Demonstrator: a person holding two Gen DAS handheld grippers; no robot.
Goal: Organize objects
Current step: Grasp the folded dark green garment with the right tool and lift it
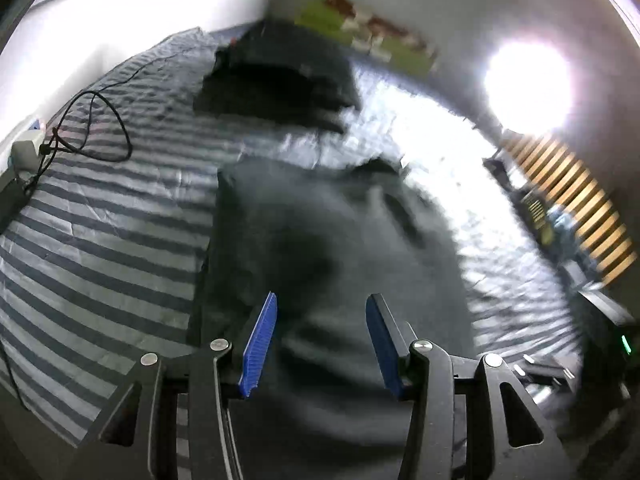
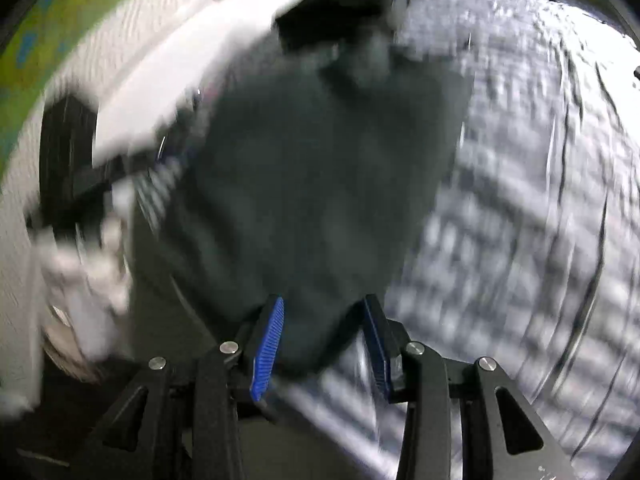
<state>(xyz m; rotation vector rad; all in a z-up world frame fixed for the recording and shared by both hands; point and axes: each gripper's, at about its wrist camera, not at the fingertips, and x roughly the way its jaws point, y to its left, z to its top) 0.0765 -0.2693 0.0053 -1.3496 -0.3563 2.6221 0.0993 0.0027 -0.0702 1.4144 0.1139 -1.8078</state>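
Left wrist view: our left gripper [image 1: 320, 340] hangs spread over the dark cloth [image 1: 320, 232] lying on the striped bedsheet [image 1: 100, 220]. Right wrist view: our right gripper [image 2: 324, 344] stands spread around a corner of the cloth [image 2: 320, 180]; whether it pinches, we cannot tell. Soft, light, floppy: best taken by corners.

Garment [image 1: 320, 240] lies on bed [image 1: 100, 240]; folded pile [image 1: 280, 76] apparently behind it.

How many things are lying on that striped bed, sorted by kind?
Dark clothing items: 2, a folded stack farther back and a spread garment in front of the left gripper
Black cables: 1
Total: 3

The striped sheet lies under all of them.
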